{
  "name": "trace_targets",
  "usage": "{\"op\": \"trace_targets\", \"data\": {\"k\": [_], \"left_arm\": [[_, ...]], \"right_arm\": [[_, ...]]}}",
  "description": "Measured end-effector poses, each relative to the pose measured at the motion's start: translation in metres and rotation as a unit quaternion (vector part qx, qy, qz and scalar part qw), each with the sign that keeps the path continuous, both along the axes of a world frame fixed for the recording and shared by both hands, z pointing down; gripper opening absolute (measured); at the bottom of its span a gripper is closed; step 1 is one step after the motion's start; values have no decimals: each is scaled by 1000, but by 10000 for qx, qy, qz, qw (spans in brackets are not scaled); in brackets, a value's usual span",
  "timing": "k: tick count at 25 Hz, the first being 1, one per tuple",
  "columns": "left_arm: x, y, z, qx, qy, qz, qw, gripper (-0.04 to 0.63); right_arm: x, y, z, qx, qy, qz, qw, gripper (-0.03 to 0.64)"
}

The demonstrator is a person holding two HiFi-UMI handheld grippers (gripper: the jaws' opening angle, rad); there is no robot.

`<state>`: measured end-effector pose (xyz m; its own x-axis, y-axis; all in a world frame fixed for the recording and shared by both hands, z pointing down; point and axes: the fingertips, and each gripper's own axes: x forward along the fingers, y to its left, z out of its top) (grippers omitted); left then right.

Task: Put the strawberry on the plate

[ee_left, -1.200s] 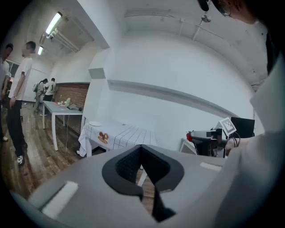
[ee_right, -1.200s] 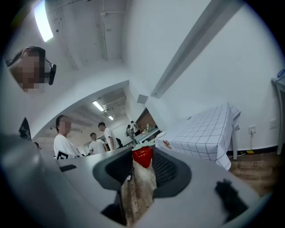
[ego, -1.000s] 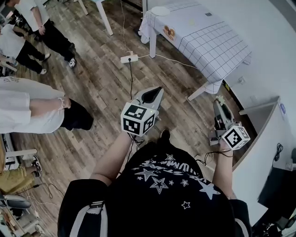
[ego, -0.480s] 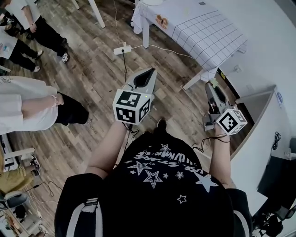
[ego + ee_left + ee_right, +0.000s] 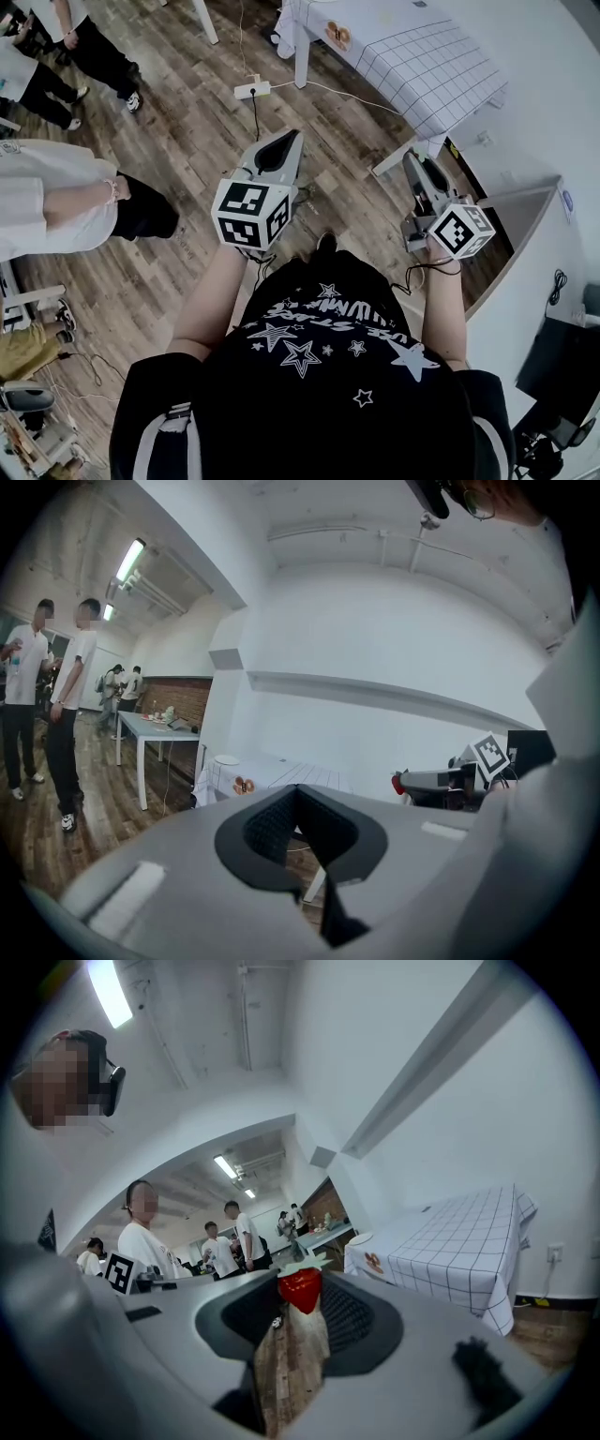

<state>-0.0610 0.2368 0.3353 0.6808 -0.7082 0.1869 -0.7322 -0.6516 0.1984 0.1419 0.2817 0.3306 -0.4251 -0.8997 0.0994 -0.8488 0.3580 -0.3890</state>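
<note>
The right gripper (image 5: 413, 161) was clamped on the strawberry (image 5: 300, 1288) and pointed toward the plate (image 5: 360, 1238) at the checked table's (image 5: 450, 1232) far corner, well ahead, while the left gripper (image 5: 296, 791) was closed and empty.

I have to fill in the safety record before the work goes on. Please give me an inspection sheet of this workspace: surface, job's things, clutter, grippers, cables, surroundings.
Surface: table under a checked cloth, ahead of the person, apart from both grippers.
Job's things: strawberry between the right gripper's tips; white plate on the table.
Clutter: orange patch near the cloth's edge; cannot tell what it is.
Grippers: right gripper closed on the strawberry; left gripper closed, empty.
Cables: power strip on the floor, with cables running from it.
Surroundings: wooden floor, white wall, people standing at the left.
</note>
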Motion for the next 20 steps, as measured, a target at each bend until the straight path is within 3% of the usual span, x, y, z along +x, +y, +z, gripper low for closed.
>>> {"op": "trace_targets", "data": {"k": [8,15,20], "left_arm": [[0,-6,14,-22,74,22,10000,9],[4,-49,24,107,-58,-356,9993,9],[23,-98,20,24,8,-636,9980,9]], "right_arm": [[-8,-19,27,-130,45,-144,9998,144],[-9,-81,42,-90,333,-446,9984,144],[14,-142,34,-37,478,-708,9963,144]]}}
